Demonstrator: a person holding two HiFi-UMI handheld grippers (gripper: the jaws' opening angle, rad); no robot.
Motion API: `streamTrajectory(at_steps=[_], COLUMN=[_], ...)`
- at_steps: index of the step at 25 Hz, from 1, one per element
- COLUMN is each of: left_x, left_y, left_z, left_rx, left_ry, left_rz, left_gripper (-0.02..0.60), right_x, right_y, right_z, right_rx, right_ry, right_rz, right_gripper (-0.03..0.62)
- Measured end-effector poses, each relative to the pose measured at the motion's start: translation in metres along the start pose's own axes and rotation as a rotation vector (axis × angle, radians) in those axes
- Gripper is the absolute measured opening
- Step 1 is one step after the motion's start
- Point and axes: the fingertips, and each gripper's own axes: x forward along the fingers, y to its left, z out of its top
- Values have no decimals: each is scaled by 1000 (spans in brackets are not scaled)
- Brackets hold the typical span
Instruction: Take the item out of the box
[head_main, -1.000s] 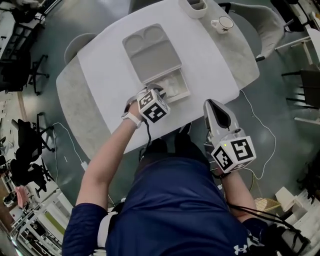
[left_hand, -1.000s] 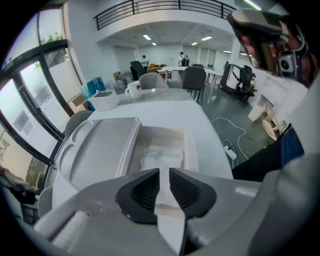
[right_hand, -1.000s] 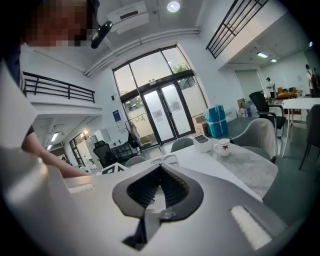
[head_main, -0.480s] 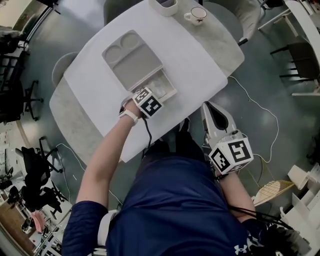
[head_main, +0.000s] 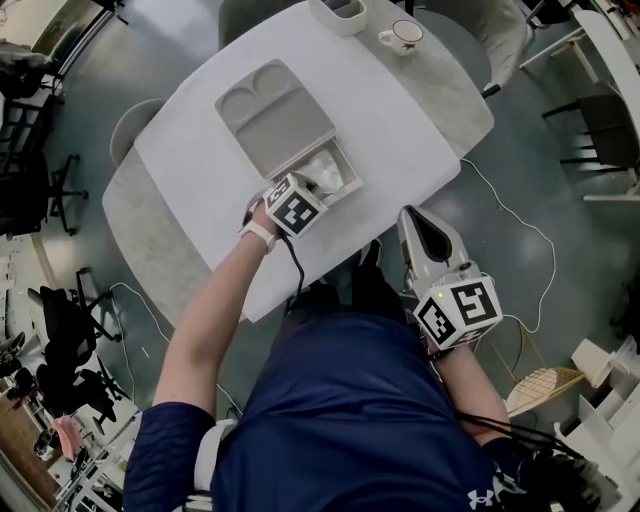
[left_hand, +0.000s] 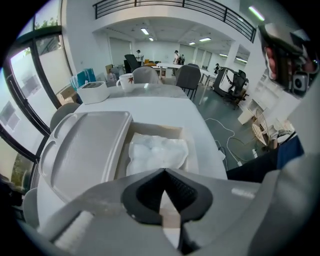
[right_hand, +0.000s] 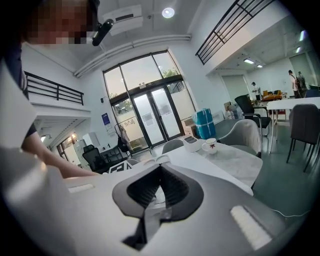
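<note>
Angled down into open white rectangular box (left_hand: 194, 155): left gripper (left_hand: 164, 171), jaws just closed, seemingly pinching near edge of crumpled clear plastic bag (left_hand: 157, 152) inside, for lifting out. Held aside, pressed together empty: right gripper (right_hand: 160, 167).

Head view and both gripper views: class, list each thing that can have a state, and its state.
Grey moulded box: open, lid laid flat.
White crumpled item: inside box.
Left gripper: shut, jaws just closed, nothing visible between.
Right gripper: shut, empty.
White mug: upright.
</note>
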Motion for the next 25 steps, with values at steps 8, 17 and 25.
streamTrajectory(at_steps=[8, 17, 25], left_x=[-35, -97, -141], left_y=[-7, -11, -3], left_z=[9, -3, -62], left_rx=[17, 37, 45], left_ry=[-100, -218, -189], left_rz=[19, 123, 255], left_gripper=[2, 2, 2], right_x=[9, 32, 57], right_y=[28, 70, 129], right_z=[-5, -11, -17], right_rx=[-34, -87, -150], right_ry=[25, 58, 100], right_rz=[65, 179, 319], right_gripper=[2, 2, 2])
